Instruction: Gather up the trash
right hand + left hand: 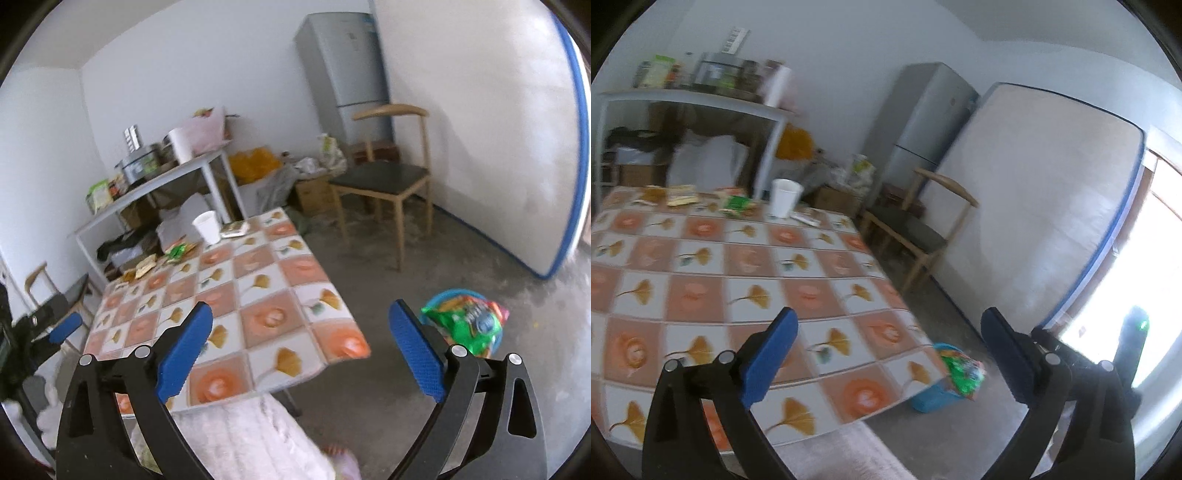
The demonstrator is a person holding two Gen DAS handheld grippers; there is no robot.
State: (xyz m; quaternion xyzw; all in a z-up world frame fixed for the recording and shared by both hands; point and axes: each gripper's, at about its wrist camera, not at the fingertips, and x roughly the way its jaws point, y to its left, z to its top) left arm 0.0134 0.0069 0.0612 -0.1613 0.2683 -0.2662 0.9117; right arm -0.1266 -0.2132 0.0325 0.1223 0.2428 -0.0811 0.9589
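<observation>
Left gripper (pixel 886 343), black arms with blue ribbed pads, jaws spread wide, nothing between them; right gripper (pixel 301 334), same build, also wide apart and empty, likely readied for the next pickup. Both hang over the near edge of the table with orange-and-white ginkgo-print cloth (pixel 236 291). Trash sits at the table's far end, upper left of both views, well apart from the pads: crumpled yellow and green snack wrappers (pixel 683 197), a white paper cup (pixel 785 197) upright, a flat wrapper just beside it. On the floor, lower right of the table corner, the blue plastic bin (pixel 461 295) already holds a green snack bag (pixel 469 323), probably the drop point, near the right gripper.
</observation>
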